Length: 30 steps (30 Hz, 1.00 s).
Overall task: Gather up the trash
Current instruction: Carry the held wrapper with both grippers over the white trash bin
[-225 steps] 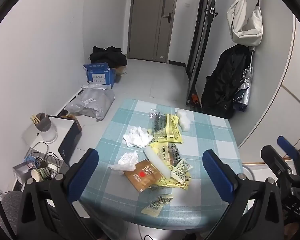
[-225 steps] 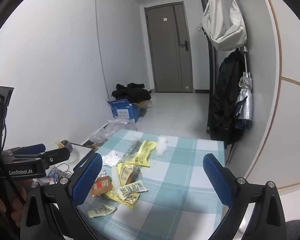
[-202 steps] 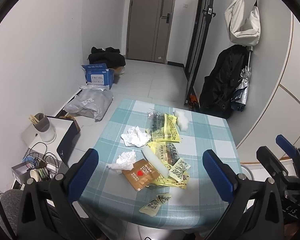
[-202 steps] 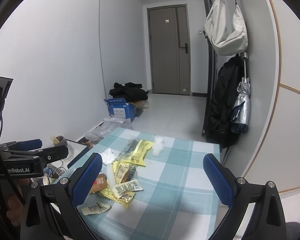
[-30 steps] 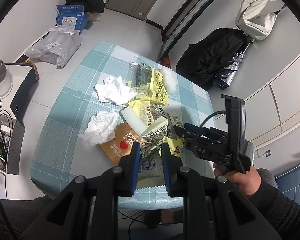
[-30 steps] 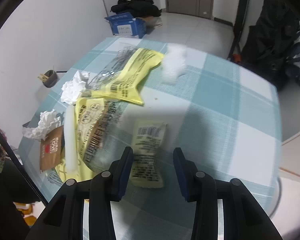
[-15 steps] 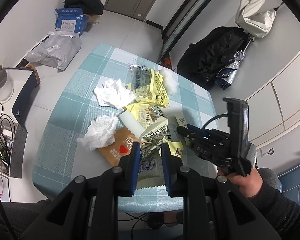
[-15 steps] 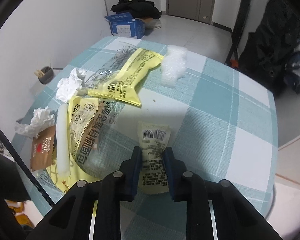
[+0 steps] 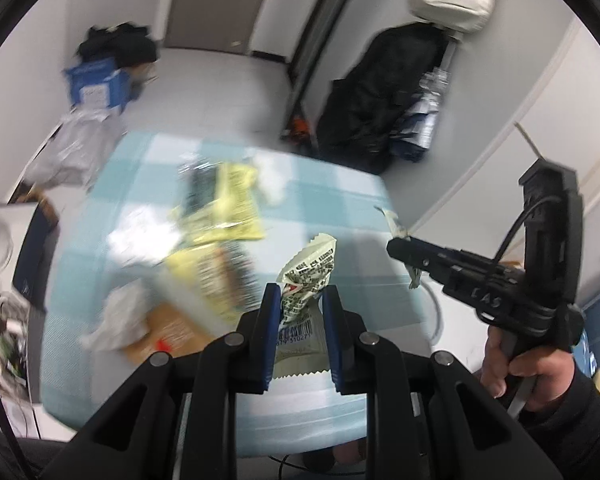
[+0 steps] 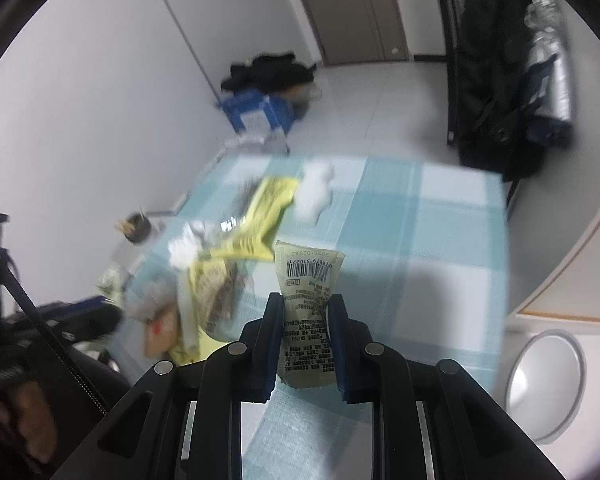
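My left gripper (image 9: 298, 298) is shut on a pale snack wrapper (image 9: 306, 276) with a barcode, held above the table's near edge. My right gripper (image 10: 305, 306) is shut on a second pale barcode wrapper (image 10: 306, 280), lifted off the checked tablecloth (image 10: 420, 220). In the left wrist view the right gripper (image 9: 400, 248) shows at the right, gripped by a hand (image 9: 516, 364), with its wrapper (image 9: 394, 222) seen edge-on at the tips. Yellow wrappers (image 9: 228, 204), crumpled tissues (image 9: 116, 316) and a brown packet (image 9: 172, 328) lie blurred on the table.
A round grey bin (image 10: 548, 384) stands on the floor at the table's right. A blue box (image 10: 256, 114) and dark clothes (image 10: 268, 70) lie on the floor beyond. A black coat (image 9: 376, 100) hangs at the far wall. A white foam piece (image 10: 316, 188) rests on the cloth.
The right gripper closed on the wrapper that lay on the cloth and lifted it. Both grippers rose and swung right, blurring the table.
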Each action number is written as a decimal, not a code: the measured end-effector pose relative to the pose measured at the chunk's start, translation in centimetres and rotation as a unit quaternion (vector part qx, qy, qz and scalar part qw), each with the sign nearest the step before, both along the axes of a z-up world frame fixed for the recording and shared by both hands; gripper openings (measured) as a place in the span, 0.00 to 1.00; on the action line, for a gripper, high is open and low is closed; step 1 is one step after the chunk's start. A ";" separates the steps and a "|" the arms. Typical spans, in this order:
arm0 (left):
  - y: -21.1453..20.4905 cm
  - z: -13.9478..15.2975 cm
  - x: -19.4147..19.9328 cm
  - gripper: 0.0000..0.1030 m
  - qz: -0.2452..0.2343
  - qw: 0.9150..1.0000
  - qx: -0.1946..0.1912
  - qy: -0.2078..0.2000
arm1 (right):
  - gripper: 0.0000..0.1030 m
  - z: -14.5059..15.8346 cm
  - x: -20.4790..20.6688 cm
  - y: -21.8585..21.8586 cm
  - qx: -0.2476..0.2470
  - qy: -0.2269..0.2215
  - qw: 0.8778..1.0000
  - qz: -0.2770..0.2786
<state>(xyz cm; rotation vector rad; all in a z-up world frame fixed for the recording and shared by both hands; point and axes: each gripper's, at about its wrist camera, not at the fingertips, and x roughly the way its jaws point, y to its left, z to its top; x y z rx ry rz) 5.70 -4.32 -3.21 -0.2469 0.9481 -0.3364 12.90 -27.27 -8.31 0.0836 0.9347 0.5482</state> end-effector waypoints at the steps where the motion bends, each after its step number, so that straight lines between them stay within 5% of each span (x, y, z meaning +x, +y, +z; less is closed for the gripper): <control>1: -1.1 0.5 0.2 0.16 -0.011 1.000 0.000 -0.003 | 0.21 0.9 -0.2 -1.1 0.007 -0.007 1.000 -0.005; 9: -9.5 2.6 3.1 0.16 -0.080 0.996 0.008 -0.027 | 0.21 7.3 -0.9 -11.1 0.044 -0.058 0.995 -0.068; 16: -19.3 3.4 5.6 0.16 -0.160 0.987 0.001 -0.023 | 0.21 9.0 -1.5 -21.9 0.031 -0.077 0.983 -0.161; 24: -28.6 -0.2 8.3 0.16 -0.246 0.968 0.025 0.032 | 0.21 4.4 -1.6 -33.4 0.088 -0.006 0.958 -0.273; 30: -33.2 -5.6 9.7 0.16 -0.290 0.949 0.076 0.096 | 0.21 -4.4 -1.3 -38.3 0.133 0.100 0.931 -0.324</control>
